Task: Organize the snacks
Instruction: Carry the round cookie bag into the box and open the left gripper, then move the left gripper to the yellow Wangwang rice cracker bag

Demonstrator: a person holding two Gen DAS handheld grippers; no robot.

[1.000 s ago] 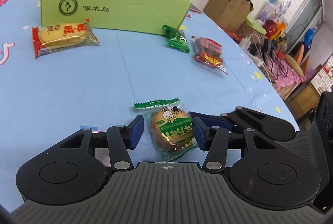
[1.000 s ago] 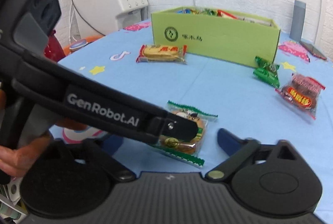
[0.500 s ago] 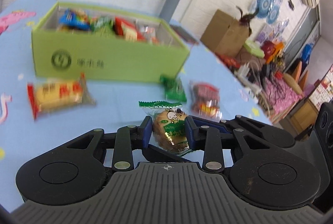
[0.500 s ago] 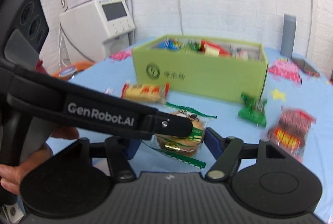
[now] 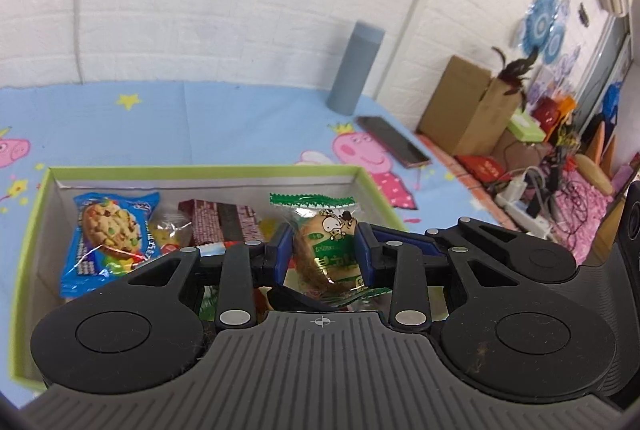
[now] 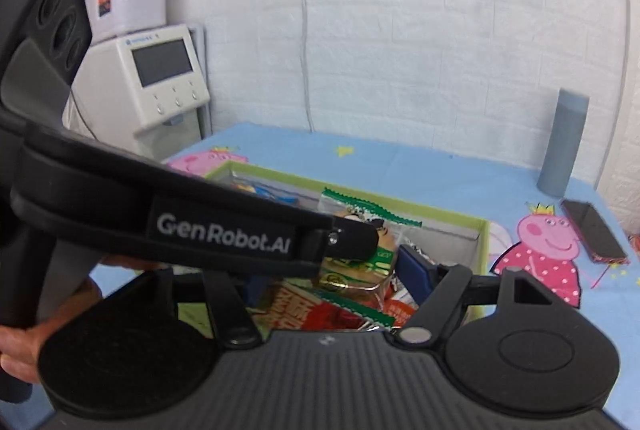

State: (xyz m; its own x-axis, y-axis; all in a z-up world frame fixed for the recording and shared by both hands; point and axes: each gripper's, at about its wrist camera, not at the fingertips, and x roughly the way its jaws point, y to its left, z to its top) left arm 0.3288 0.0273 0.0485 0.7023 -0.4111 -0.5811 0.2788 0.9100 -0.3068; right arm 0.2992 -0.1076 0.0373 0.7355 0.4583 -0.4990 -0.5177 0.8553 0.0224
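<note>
- Lifted off the blue cartoon-print tablecloth [image 5: 224, 110] since a second ago, the clear green-trimmed bun packet [image 5: 326, 250] now hangs above the open green cardboard box [image 5: 24, 262], which was then far across the table.
- Inside the box lie a blue cookie packet [image 5: 108, 234] and a dark red wafer bar [image 5: 218, 224]; a grey cylinder [image 5: 356, 66] and a dark phone [image 5: 392, 140] sit near the table's far edge.
- Left gripper [image 5: 323, 252]: blue pads pinch the packet's sides, narrowly spaced.
- Right gripper [image 6: 332, 278] hangs spread wide, holding nothing, partly masked by the left gripper's body.
</note>
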